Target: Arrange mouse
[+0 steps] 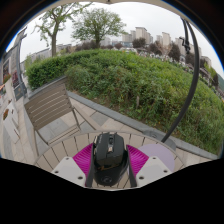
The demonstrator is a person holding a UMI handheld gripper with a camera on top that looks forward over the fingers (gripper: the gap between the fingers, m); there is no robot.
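Black mouse [110,155] between fingers [84,160], magenta pads flanking it.

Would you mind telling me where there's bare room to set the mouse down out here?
The mouse sits between the tongs, both pads pressing on it. Bare room: the white tabletop either side of the tongs, and the wooden deck between the chair and the hedge. The chair side is crowded.

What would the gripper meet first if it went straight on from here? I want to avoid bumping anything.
The black mouse already sits between the gripper's fingers, so it comes first. Beyond it lies the table edge, then seemingly open deck; depth there is unclear.
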